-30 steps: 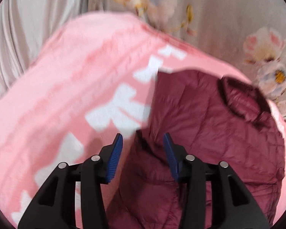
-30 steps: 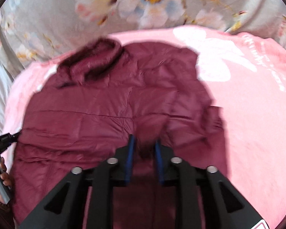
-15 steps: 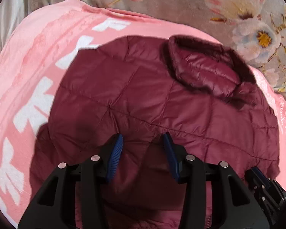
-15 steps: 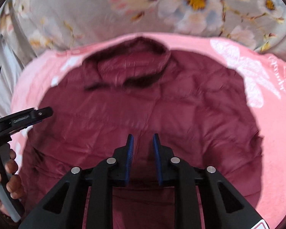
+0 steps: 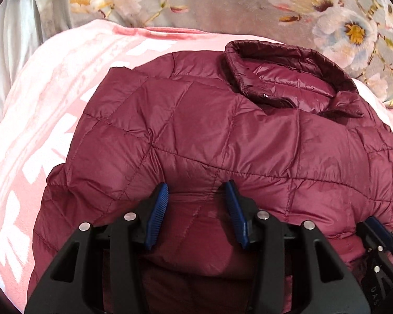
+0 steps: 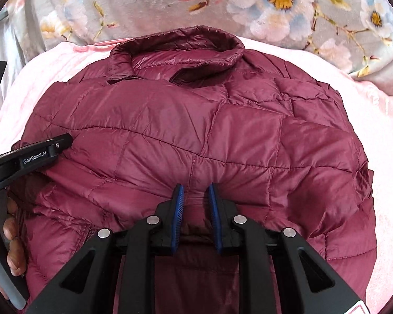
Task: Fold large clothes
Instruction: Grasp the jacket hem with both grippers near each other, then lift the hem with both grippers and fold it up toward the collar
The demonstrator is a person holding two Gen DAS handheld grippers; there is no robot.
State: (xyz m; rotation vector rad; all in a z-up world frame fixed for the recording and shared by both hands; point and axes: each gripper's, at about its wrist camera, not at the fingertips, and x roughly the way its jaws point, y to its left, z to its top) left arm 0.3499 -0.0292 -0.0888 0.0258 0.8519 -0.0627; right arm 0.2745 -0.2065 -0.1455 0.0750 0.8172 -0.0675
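The maroon puffer jacket (image 5: 222, 136) is lying on the pink blanket (image 5: 47, 120), collar at twelve o'clock. The left gripper (image 5: 196, 209) and the right gripper (image 6: 195, 206) are each pinching its folded-over hem; next, releasing and smoothing.

Both grippers point down, side by side. The left gripper (image 5: 196, 196) pinches puffy cloth; the right gripper (image 6: 195, 196) (jaws just closing) pinches too.

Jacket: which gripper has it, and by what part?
Both. The left gripper and the right gripper each pinch a fold of the maroon jacket at its near edge, the end away from the collar; the right's jaws have just closed further.
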